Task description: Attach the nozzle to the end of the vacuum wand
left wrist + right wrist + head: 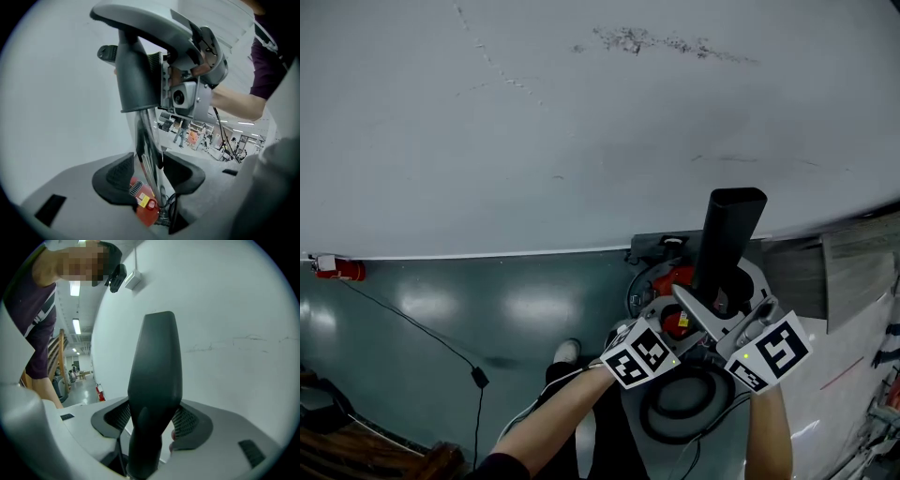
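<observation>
Nearest the head camera, two forearms carry the grippers, whose marker cubes show bold black-and-white square patterns. A yellow sticker on the red vacuum body, below the nozzle, has print too small to read. A black hose loop also lies below the nozzle. Behind the nozzle stands a white wall with grey scuffs. Far to the nozzle's left, a red fire extinguisher sits at the wall's foot, with a thin cable trailing across the floor. The left gripper has its jaws apart either side of the chrome wand under the nozzle. The right gripper has its jaws spread around the nozzle's narrow neck, not pressing it. The nozzle is matte dark grey and upright on the wand's top end, widening to a flat rectangular mouth.
</observation>
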`<state>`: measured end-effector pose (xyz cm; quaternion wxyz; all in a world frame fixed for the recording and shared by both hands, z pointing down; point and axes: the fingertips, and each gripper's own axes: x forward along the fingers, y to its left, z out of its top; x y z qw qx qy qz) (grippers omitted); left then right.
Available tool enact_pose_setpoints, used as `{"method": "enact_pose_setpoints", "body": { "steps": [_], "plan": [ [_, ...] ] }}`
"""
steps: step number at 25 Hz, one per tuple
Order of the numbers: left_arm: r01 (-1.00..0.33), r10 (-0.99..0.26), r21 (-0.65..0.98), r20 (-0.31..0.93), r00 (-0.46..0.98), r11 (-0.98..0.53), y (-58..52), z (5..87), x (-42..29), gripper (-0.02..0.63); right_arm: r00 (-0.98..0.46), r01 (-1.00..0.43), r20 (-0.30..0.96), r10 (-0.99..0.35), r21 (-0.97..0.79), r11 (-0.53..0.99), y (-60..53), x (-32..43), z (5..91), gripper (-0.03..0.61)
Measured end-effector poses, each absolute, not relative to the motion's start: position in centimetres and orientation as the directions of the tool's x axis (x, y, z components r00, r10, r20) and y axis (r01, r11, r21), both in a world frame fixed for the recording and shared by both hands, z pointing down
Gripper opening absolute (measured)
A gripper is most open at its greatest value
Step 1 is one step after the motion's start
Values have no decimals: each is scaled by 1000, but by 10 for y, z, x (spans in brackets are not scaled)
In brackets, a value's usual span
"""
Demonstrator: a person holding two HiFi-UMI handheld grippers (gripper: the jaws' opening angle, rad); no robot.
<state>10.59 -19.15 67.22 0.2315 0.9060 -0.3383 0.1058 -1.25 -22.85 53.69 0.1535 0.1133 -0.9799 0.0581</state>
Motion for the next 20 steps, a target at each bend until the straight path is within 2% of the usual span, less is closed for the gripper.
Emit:
{"method": "enact_pose_setpoints", "body": {
  "steps": [4, 12, 20],
  "plan": [
    [-670, -555, 355, 379, 741, -652, -186, 675, 100, 211, -926, -262, 301, -227, -83, 961, -226, -3, 529, 261],
    [-685, -546, 348, 421, 724, -640, -174, 668, 84, 219, -931, -297, 252, -266, -94, 950, -216, 10, 499, 301],
    [-719, -616, 375, 370, 695, -586, -151, 593, 59, 219, -910, -392, 206, -361, -140, 909, -199, 42, 448, 301]
  ]
}}
